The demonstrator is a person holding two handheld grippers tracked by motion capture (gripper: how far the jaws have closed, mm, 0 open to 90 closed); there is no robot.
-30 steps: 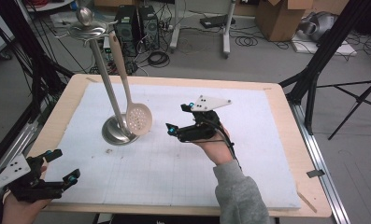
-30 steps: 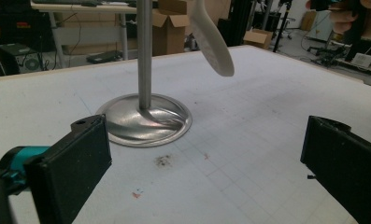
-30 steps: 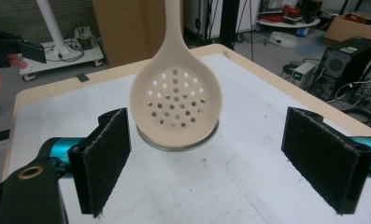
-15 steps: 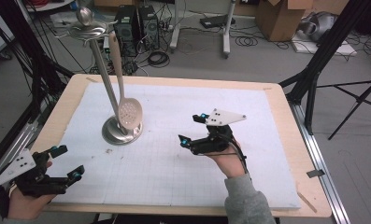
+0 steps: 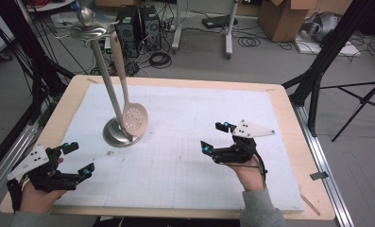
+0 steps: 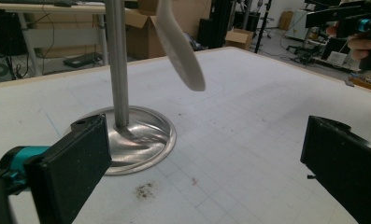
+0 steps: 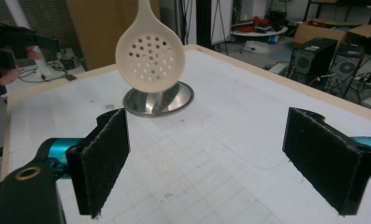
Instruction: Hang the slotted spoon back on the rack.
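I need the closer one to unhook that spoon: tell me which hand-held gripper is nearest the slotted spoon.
The left hand-held gripper: it sits just below the stand's base, under the slotted spoon; the right hand-held gripper lies farther across the mat.

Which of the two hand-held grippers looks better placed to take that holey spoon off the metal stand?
Probably the left gripper: it sits nearer the cream slotted spoon hanging on the silver stand, jaws open toward it. The right gripper, also open, is farther across the table.
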